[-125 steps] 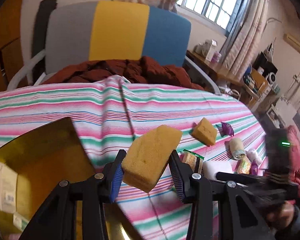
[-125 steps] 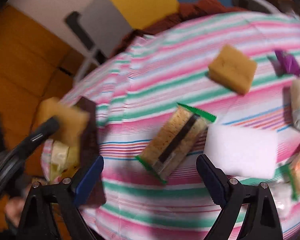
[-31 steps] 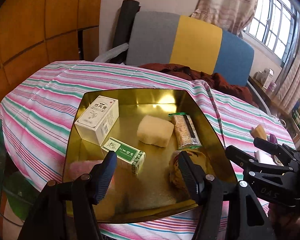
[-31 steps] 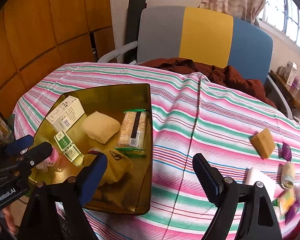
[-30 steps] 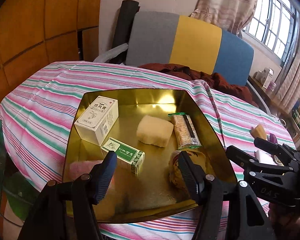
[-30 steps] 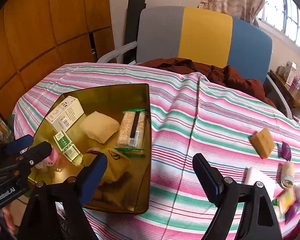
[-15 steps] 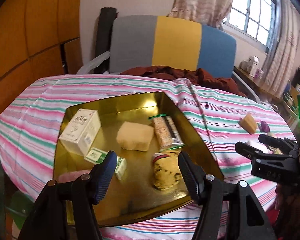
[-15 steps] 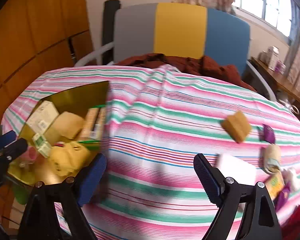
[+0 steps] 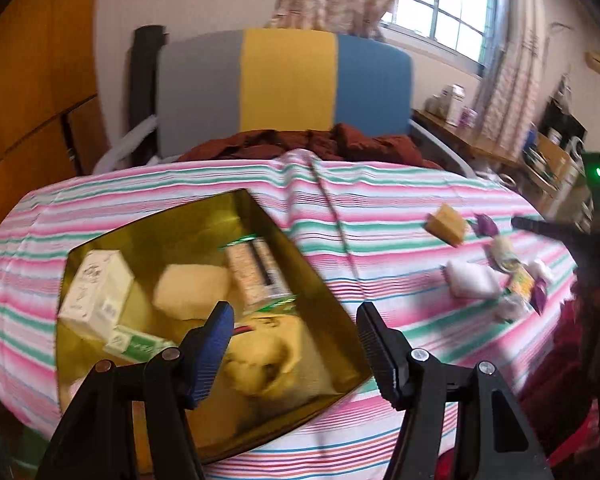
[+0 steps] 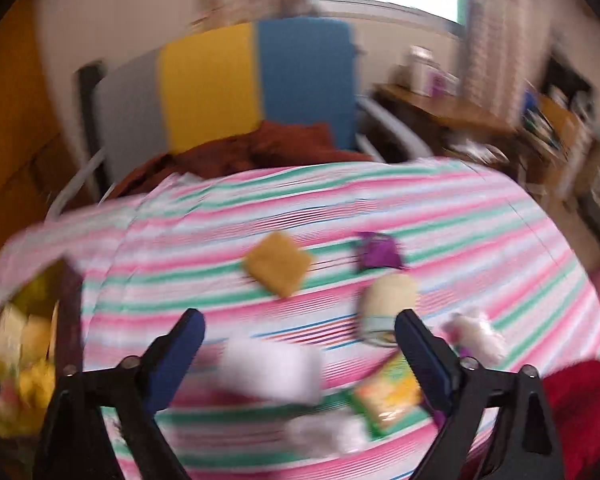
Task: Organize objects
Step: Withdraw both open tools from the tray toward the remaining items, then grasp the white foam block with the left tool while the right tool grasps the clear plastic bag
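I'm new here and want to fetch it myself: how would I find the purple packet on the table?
Start at the striped tablecloth, then go to the cluster of loose items on its right side, away from the gold tray. The purple packet lies at the far edge of that cluster, right of the tan sponge. It is the only dark purple, crinkly wrapper among pale and yellow things.

A glossy gold metal tray (image 9: 300, 268) sits on striped woven tablecloth (image 9: 380, 208) beside a porous sponge (image 9: 446, 220).
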The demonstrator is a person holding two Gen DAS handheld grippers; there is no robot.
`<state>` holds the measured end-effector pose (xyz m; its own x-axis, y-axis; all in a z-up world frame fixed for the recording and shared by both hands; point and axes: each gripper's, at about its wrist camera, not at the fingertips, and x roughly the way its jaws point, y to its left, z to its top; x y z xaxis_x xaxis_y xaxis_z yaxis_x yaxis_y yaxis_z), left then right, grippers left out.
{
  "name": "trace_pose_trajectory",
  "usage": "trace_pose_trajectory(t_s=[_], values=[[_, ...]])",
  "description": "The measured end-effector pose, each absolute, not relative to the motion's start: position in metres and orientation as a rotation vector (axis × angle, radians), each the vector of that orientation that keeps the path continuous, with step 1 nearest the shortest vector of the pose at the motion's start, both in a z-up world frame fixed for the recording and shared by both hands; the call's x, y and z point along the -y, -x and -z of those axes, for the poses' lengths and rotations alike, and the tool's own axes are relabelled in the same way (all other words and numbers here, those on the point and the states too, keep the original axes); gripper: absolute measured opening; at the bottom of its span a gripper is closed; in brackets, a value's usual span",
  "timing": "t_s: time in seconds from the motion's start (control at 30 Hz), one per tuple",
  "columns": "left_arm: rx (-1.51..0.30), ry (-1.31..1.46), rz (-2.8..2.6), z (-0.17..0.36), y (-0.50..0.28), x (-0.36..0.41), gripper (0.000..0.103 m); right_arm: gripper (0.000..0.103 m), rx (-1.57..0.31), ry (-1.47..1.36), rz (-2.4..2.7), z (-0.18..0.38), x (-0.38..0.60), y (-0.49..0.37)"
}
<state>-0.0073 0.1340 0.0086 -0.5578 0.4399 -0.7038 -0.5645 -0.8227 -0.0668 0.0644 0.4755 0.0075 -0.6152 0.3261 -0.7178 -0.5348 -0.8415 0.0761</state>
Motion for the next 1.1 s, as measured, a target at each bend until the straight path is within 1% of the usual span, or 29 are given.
trace_pose_trajectory(t_s=[0.03,0.1,0.2,0.27,0.33,0.43,0.6,0.63,0.83,1.0,1.1], values=[[-0.240,0.995,-2.328,-0.008,0.006,-0.141,0.065,0.097,-0.454,0.966,-2.385,-0.005,-0.494,-0.073],[-0.272,0.995,-2.277,-0.005,0.003,-0.157,0.065,0.097,-0.517,0.931,-2.328,0.000,-0.514,-0.085],[-0.327,0.988,-2.191,0.000,-0.004,-0.183,0.065,0.097,-0.732,0.871,-2.253,0.015,-0.545,-0.106],[-0.364,0.995,-2.114,0.006,-0.010,-0.203,0.065,0.097,-0.873,0.800,-2.250,0.015,-0.559,-0.116],[-0.380,1.002,-2.026,0.012,-0.016,-0.223,0.065,0.100,-0.935,0.738,-2.246,0.013,-0.565,-0.125],[-0.442,0.980,-1.972,0.020,-0.024,-0.250,0.065,0.100,-1.032,0.704,-2.252,0.015,-0.572,-0.132],[-0.582,0.929,-1.860,0.031,-0.031,-0.298,0.065,0.100,-1.044,0.752,-2.275,0.018,-0.568,-0.123],[-0.607,0.920,-1.837,0.033,-0.032,-0.306,0.066,0.100,-1.043,0.767,-2.284,0.018,-0.567,-0.121],[-0.779,0.857,-1.667,0.047,-0.029,-0.364,0.081,0.100,-1.079,0.789,-2.293,0.026,-0.569,-0.117],[-0.932,0.782,-1.537,0.061,-0.029,-0.401,0.082,0.101,-1.114,0.800,-2.298,0.029,-0.572,-0.115],[-0.983,0.761,-1.466,0.070,-0.028,-0.415,0.082,0.101,-1.132,0.826,-2.299,0.032,-0.573,-0.112]])
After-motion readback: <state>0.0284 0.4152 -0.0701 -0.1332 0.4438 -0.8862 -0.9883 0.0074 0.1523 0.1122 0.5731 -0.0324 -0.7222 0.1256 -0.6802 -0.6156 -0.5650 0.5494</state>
